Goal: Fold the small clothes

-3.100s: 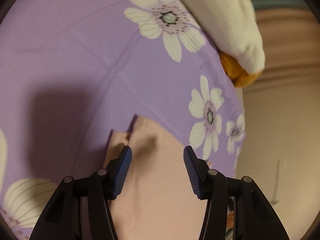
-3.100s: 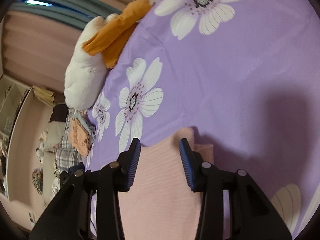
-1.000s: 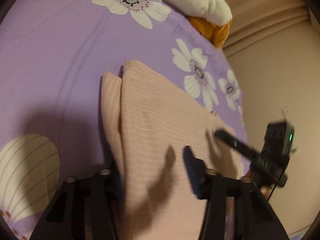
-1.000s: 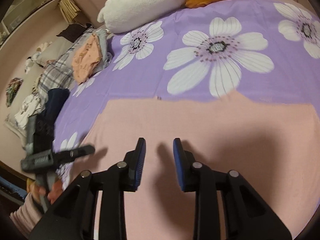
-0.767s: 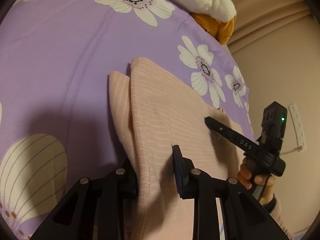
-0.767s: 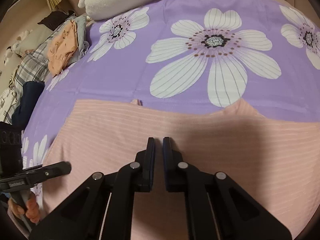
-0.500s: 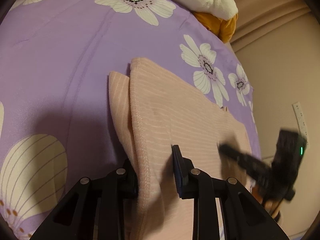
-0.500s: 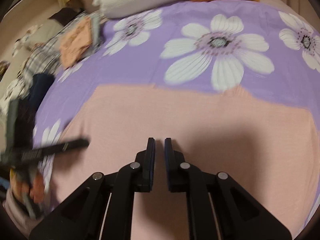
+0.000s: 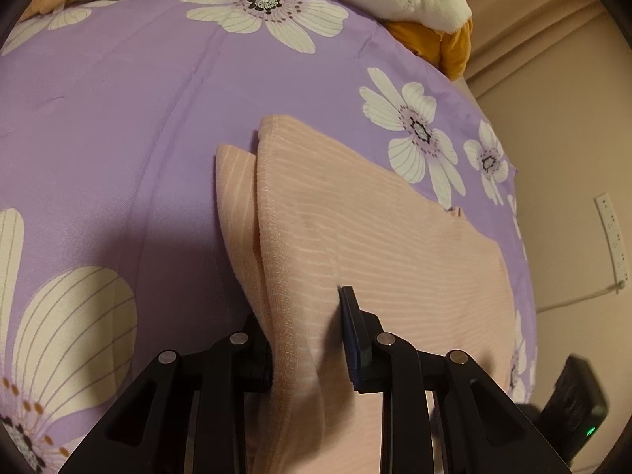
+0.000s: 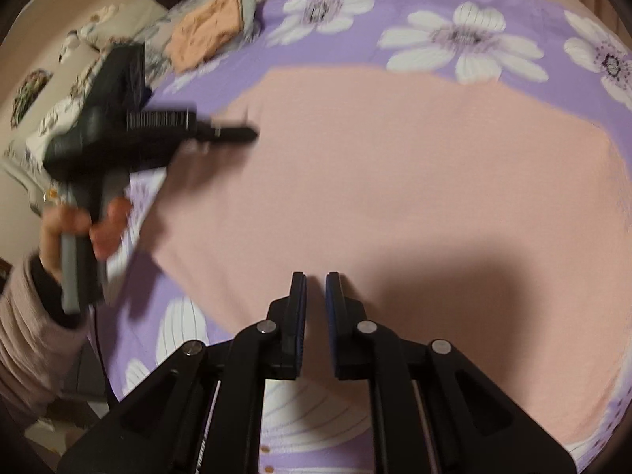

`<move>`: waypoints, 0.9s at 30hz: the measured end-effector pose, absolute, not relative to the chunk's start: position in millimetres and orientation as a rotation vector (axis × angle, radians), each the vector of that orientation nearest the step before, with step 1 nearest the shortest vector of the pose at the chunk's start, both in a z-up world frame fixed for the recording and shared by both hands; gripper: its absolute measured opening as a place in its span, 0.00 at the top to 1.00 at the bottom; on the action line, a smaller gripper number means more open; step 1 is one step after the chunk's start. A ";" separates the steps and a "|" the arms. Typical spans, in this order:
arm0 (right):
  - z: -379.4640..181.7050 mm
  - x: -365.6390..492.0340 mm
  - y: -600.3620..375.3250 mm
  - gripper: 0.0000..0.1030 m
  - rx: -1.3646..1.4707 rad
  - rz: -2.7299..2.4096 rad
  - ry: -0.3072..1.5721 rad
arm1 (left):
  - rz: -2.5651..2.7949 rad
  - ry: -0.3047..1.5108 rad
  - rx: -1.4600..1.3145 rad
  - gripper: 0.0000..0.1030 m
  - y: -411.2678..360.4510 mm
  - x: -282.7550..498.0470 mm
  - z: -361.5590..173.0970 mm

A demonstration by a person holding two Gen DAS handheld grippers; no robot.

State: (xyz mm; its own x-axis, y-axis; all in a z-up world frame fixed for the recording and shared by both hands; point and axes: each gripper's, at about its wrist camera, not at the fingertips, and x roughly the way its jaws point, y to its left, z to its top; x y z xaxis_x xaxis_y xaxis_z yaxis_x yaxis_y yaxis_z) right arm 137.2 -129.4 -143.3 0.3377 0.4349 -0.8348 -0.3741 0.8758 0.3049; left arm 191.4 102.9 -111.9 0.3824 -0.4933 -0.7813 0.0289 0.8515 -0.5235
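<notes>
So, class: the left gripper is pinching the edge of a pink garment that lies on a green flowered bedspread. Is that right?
Not quite. The bedspread is purple with white flowers, not green, as the left wrist view shows. The left gripper does pinch the pink garment at its edge.

Dim warm light, motion blur, fisheye distortion

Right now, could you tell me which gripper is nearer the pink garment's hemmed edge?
Left. The left gripper clamps the pink garment at that edge; the right gripper hovers over its middle.
</notes>
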 end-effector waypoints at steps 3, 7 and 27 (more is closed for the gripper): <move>-149.5 129.8 -127.1 0.89 0.055 0.529 1.101 | -0.336 1.137 -0.446 0.78 100.6 190.1 -108.1; -147.9 130.5 -133.5 0.88 0.115 0.541 1.112 | -0.325 1.121 -0.415 0.82 96.7 187.1 -97.7; -119.8 120.6 -221.5 0.88 0.395 0.439 0.938 | -0.331 1.081 -0.242 0.92 15.1 174.8 -20.9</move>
